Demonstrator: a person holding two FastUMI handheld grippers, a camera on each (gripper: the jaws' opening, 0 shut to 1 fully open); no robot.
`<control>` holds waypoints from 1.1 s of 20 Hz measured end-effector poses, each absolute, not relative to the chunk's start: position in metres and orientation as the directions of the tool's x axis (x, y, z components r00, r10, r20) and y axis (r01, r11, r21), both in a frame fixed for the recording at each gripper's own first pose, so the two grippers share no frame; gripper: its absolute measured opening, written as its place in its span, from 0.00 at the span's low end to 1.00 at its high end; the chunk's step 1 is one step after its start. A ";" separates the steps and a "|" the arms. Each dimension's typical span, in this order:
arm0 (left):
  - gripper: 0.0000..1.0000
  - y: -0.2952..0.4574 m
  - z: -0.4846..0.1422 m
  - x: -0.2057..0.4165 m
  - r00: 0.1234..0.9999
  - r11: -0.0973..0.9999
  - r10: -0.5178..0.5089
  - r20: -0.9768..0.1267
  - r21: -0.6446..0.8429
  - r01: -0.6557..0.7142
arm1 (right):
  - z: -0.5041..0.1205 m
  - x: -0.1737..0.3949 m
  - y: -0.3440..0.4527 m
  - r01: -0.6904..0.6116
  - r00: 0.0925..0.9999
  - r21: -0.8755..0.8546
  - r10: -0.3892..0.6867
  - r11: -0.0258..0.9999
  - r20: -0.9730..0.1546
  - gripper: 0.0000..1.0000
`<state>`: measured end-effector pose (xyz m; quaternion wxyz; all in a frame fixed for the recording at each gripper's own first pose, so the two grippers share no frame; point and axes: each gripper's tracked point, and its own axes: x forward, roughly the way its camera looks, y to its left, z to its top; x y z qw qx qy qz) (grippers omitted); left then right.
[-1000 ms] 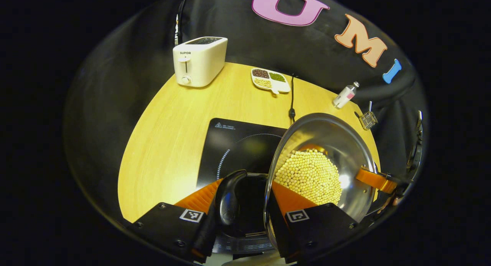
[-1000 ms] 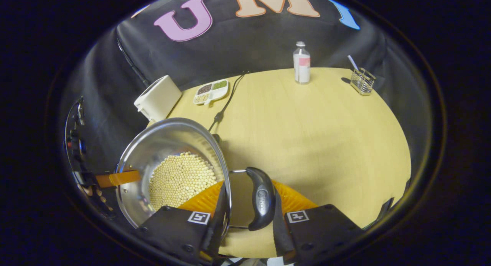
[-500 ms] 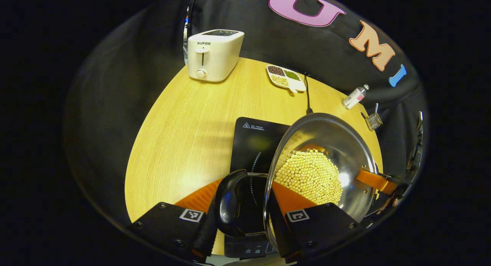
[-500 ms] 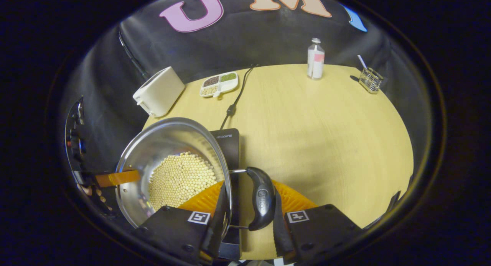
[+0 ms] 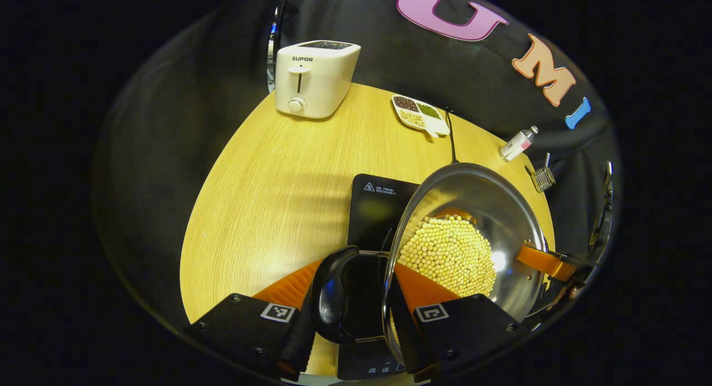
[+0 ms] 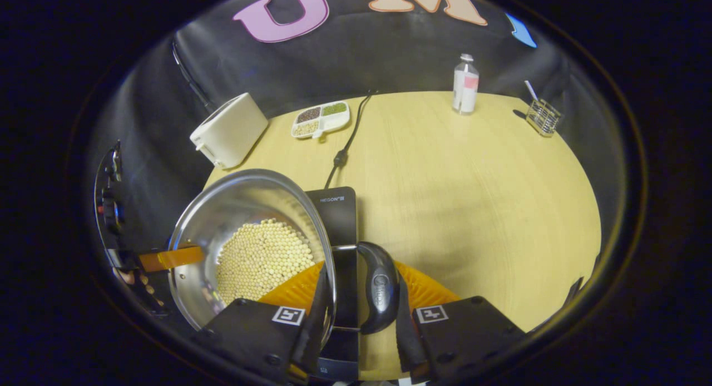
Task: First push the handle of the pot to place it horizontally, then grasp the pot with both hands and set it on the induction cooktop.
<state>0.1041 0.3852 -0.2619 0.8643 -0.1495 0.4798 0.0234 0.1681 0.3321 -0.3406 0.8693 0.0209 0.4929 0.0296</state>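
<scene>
Wooden table [image 5: 267, 186] is carrying the induction cooktop [image 5: 378, 208]. Left gripper [image 5: 356, 313] and right gripper [image 6: 359, 313] are each pinching a side handle, fingers narrowly spread around handle and rim. The pot [image 6: 222, 219] of beans is hanging above the cooktop's near edge.

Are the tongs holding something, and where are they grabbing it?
Yes, the pot of soybeans. The left tongs and right tongs each grip it by one side handle, at its rim.

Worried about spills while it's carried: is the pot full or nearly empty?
Partly full: pale round beans cover the bottom of the pot, with bare steel wall showing above them up to the rim.
</scene>
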 end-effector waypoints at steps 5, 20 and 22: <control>0.68 0.389 -0.264 0.111 0.561 0.968 -0.088 -0.823 -0.204 -0.148 | -0.341 0.171 0.333 -0.026 0.534 0.068 0.071 0.997 -0.842 0.52; 0.70 0.391 -0.261 0.109 0.550 0.969 -0.086 -0.831 -0.198 -0.147 | -0.343 0.171 0.332 -0.038 0.526 0.088 0.095 0.995 -0.845 0.55; 0.71 0.391 -0.262 0.109 0.551 0.969 -0.087 -0.830 -0.198 -0.146 | -0.343 0.171 0.332 -0.036 0.523 0.091 0.096 0.995 -0.847 0.55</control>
